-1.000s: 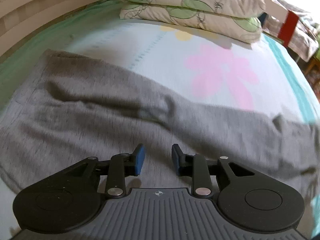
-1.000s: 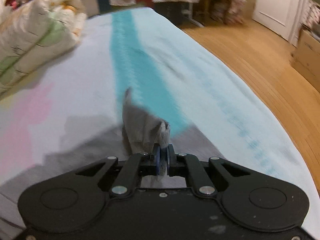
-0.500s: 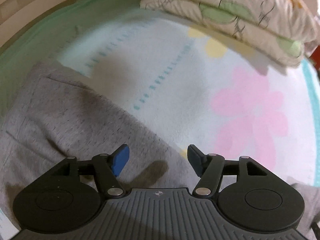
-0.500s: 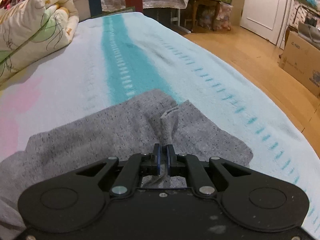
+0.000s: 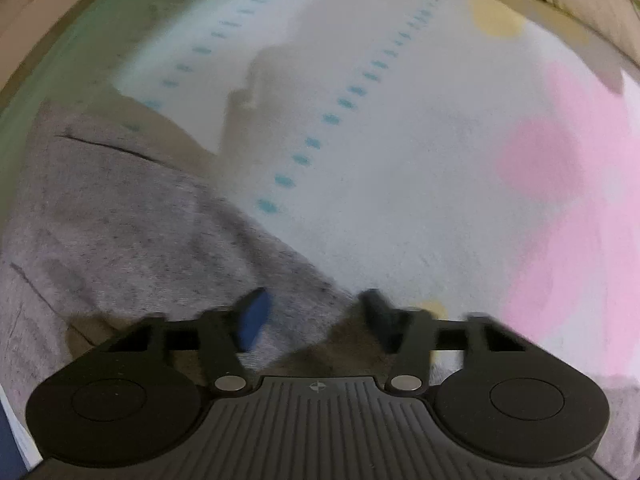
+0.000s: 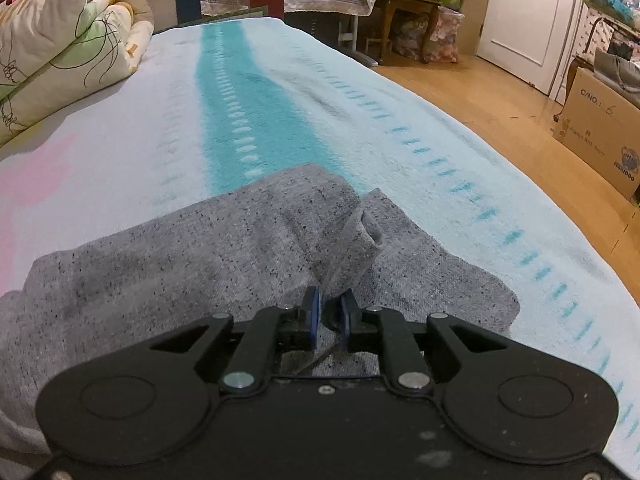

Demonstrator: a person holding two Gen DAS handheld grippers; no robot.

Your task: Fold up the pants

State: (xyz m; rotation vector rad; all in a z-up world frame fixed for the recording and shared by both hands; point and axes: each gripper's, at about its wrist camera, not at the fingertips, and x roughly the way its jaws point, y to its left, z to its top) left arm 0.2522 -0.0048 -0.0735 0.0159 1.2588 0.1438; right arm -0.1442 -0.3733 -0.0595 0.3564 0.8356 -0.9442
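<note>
Since a second ago: both views have changed; the left view has swung off the pillows and down over the near edge of the grey cloth, and in the right view the lifted leg end has been laid flat on the bed.

Left wrist view, tongs: the left tongs have just been closing from a wide spread; they stand partly open, blurred, with the edge of the pants running between the fingers. The pads do not visibly press on the cloth, so I read no grip yet.

Left wrist view, pants: grey fabric lies left of and under the tongs; right of the tongs is bare bed sheet and its pink flower print.

Right wrist view, tongs: the right tongs have just been opening; a narrow gap shows, and the ridge of cloth just beyond the tips stands loose, no longer pinched.

Right wrist view, pants: the pants spread flat in front of the tongs, leg ends across the teal stripe; the folded duvet sits well to the left of the pants.

Meaning for the task: one laying-down appears finished on the right, and the left seems to be taking a fresh hold for the next fold.
</note>
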